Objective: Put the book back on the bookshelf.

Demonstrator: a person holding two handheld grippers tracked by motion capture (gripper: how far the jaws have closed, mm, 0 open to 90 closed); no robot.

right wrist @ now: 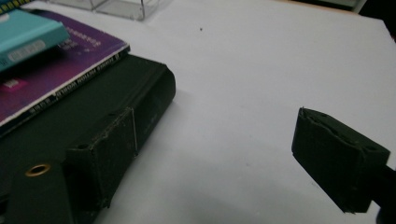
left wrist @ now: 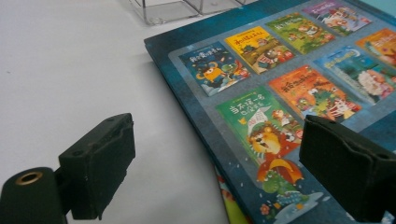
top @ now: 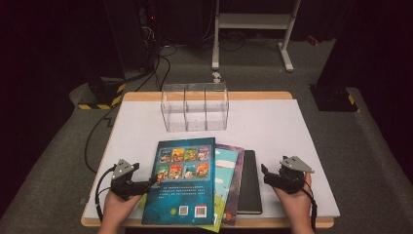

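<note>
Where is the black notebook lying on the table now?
In the high view the black notebook lies flat at the right of the book pile, partly under the purple book, left of the right gripper.

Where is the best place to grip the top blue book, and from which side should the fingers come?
Probably its left edge, coming in level from the left. The blue book lies flat on the pile, its left edge raised above the white table, and the open left gripper is already beside it.

A dark room with grey carpet floor point(top: 58, 146). The white surface point(top: 272, 122) has a wood edge. Far behind stands a white metal frame point(top: 253, 22). Black cables point(top: 156, 63) trail at far left, beside yellow-black striped tape point(top: 104, 100); more tape lies at far right.
</note>
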